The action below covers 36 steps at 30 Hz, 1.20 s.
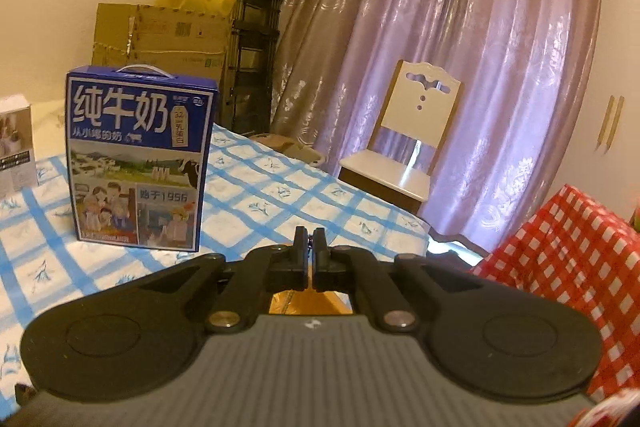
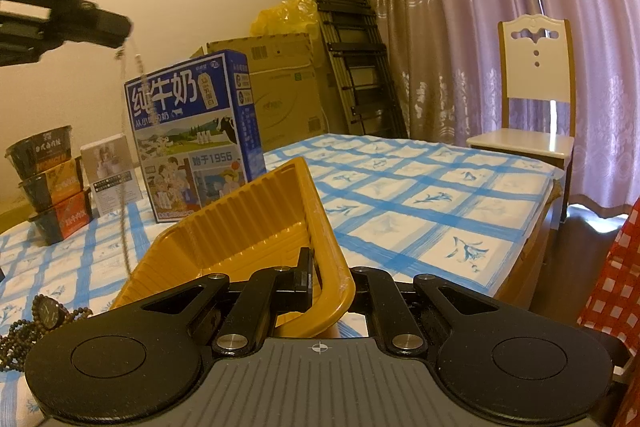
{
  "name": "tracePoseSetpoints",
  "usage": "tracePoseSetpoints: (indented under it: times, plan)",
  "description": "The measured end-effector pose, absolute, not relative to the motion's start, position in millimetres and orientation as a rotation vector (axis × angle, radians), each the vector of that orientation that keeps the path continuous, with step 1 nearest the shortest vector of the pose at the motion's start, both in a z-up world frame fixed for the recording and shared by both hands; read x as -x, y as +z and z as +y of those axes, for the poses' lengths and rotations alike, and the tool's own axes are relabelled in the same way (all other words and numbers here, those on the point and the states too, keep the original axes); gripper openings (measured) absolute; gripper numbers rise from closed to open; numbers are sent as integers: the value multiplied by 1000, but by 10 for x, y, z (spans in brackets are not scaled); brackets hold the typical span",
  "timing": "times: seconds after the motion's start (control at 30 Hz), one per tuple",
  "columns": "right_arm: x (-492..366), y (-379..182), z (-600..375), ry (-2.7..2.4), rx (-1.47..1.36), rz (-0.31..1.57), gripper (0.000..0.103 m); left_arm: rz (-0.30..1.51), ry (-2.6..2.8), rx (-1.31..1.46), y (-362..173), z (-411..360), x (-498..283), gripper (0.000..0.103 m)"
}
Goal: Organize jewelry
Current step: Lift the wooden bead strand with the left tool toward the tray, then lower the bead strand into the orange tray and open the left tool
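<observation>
L tongs (image 2: 124, 27) clamped on thin silver chain necklace (image 2: 127, 187), dangling above bench (image 2: 400, 195); R tongs (image 2: 316, 279) clamped on ribbed orange plastic tray (image 2: 240, 227) rim, tray tilted up.

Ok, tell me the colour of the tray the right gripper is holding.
Orange-yellow tray, ribbed inside; clearest in the right wrist view.

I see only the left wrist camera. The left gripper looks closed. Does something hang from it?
Observer: Yes, a thin chain hangs from the left gripper, down beside the yellow tray.
Operator: Who holds this tray?
Observer: The right gripper is shut on its rim and holds it tilted.
Operator: Is other jewelry waiting?
Observer: A dark bead string with a round piece lies on the tablecloth, left of the tray.
</observation>
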State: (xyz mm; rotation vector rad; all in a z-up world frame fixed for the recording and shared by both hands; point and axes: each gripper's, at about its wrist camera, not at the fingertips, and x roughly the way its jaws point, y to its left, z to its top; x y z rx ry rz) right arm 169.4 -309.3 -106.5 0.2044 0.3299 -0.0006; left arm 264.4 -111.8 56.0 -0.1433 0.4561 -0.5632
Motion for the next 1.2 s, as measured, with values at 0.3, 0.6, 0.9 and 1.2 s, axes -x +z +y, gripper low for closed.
tracePoseSetpoints:
  times: [0.3, 0.6, 0.9, 1.2]
  plan:
    - [-1692, -1064, -3092, 0, -204, 330, 7, 674, -570, 217, -157, -1313, -2854, 1]
    - [-1693, -1064, -3093, -1, -204, 330, 7, 841, -580, 284, -717, -1338, -2806, 1]
    - [-1694, -1063, -3095, -1, -205, 330, 7, 857, -516, 284, -840, -1271, -2671, 29]
    - [-1695, -1061, -3096, -1, -205, 330, 7, 732, -355, 168, -606, -958, -2381, 42]
